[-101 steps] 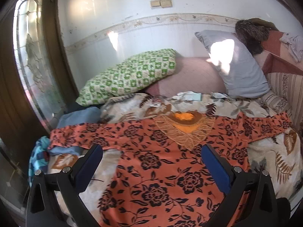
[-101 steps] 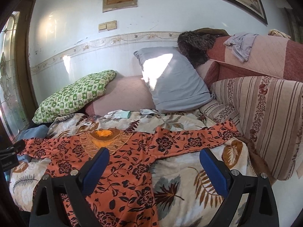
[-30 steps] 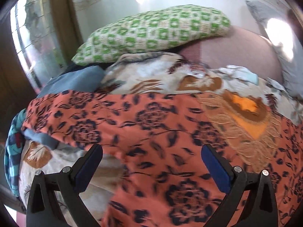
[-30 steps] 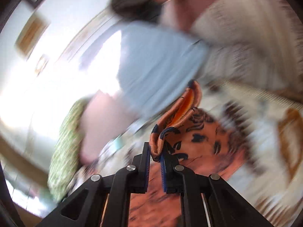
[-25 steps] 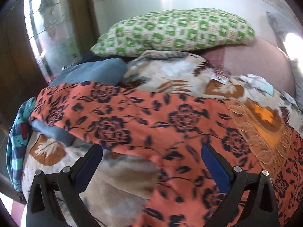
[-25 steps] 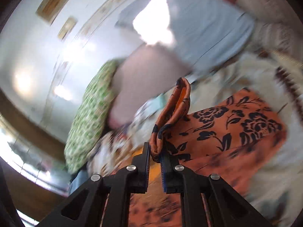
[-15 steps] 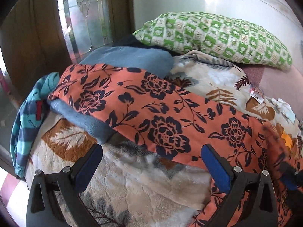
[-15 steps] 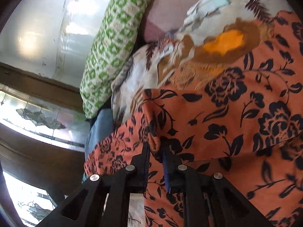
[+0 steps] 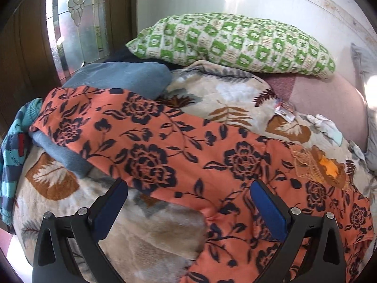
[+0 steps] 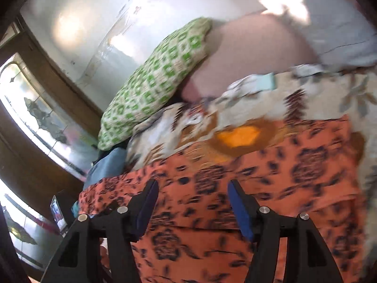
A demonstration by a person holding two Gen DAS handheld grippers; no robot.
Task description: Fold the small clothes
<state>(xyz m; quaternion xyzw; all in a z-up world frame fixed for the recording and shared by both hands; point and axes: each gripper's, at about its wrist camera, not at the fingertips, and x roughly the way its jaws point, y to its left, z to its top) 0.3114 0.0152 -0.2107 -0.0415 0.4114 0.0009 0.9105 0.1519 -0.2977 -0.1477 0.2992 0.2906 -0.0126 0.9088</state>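
An orange top with black flowers [image 9: 188, 151] lies spread on a leaf-patterned blanket [image 9: 231, 99]. Its left sleeve stretches out to the left, and its embroidered neck [image 9: 325, 167] is at the right. My left gripper [image 9: 188, 202] hovers open over the lower edge of that sleeve, nothing between its blue pads. In the blurred right wrist view the top [image 10: 259, 188] has its right sleeve folded across the body. My right gripper [image 10: 193, 200] is above the cloth with its jaws opening, and no cloth is pinched between them.
A green checked pillow [image 9: 235, 42] leans at the wall. Blue clothes [image 9: 122, 75] lie under the sleeve end, and a striped teal garment [image 9: 11, 153] hangs at the bed's left edge. A glass door [image 9: 77, 18] stands to the left. Small white cloths [image 9: 325, 125] lie near a pink cushion [image 9: 329, 96].
My right gripper carried the right sleeve leftward across the top and has let it go, its jaws now apart. My left gripper has shifted left along the left sleeve, still open.
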